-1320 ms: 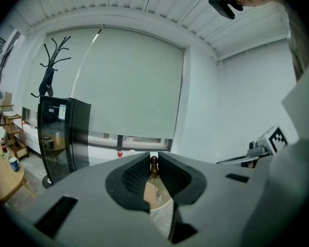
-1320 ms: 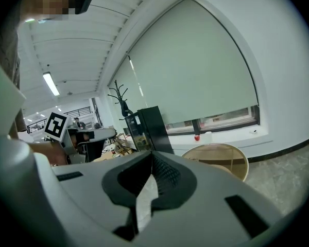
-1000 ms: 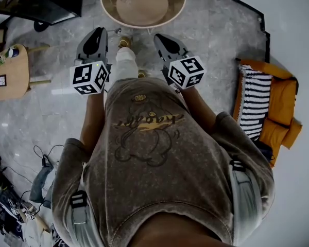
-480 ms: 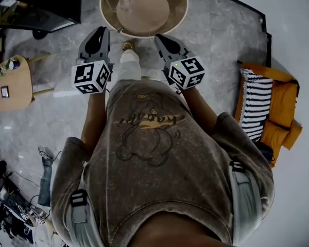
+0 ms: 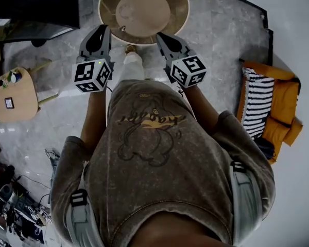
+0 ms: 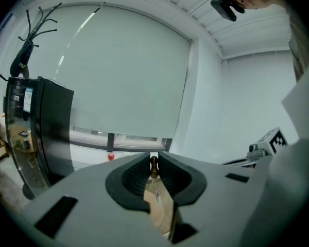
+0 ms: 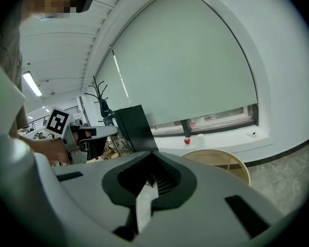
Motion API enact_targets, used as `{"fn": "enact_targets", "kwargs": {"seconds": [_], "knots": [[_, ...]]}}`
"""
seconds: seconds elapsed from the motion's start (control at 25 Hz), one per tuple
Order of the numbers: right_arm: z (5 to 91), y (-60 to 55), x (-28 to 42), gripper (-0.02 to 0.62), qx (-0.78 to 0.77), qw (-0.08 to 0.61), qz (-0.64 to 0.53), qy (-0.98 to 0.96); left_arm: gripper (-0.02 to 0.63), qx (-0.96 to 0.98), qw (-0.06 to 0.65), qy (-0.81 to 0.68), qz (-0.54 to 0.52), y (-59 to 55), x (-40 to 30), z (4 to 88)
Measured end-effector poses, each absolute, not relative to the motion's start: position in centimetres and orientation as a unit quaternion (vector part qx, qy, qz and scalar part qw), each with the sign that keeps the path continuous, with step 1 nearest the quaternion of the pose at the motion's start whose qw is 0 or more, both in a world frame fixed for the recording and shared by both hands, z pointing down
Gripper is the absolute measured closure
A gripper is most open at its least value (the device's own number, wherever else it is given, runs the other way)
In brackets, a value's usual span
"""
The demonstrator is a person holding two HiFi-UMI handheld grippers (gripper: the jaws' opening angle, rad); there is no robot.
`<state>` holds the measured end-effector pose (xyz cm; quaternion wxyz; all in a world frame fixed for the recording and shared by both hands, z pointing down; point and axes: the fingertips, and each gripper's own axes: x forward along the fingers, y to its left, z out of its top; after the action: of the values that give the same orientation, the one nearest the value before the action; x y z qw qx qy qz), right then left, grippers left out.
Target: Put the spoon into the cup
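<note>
Both grippers were held out ahead of the person, short of the round table (image 5: 181, 14), and neither carried the spoon. The left gripper (image 5: 103, 30) had its jaws a narrow slit apart, with only a small dark shape, too small to name, showing at the tips. The right gripper (image 5: 160, 36) had its jaws drawn together on nothing. Neither the spoon nor the cup could be made out for certain. One small pale thing (image 5: 122, 29) lay just inside the table's near-left edge, and I could not tell whether it was either of them. That place looked like the main risk: anything so near the edge could probably be nudged off onto the stone floor by a gripper coming in low from the near side. With jaws this close, either gripper would likely shove a spoon along the top rather than straddle it, so they would need to part before contact. A thin spoon lying flat might also skid or tip when pinched. If the cup was clear, it could be hard to see and might be toppled by a passing jaw.
</note>
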<state>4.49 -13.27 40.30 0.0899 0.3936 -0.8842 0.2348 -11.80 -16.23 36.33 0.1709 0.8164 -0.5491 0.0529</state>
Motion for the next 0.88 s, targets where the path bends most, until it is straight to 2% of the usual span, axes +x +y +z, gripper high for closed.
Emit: {"fn": "enact_targets", "kwargs": {"seconds": [0.88], "knots": [[40.1,-24.7,1.8,0.575,0.461,0.085,0.245,-0.848,0.546,0.854,0.185,-0.480,0.077,-29.3,-14.0,37.8]]}}
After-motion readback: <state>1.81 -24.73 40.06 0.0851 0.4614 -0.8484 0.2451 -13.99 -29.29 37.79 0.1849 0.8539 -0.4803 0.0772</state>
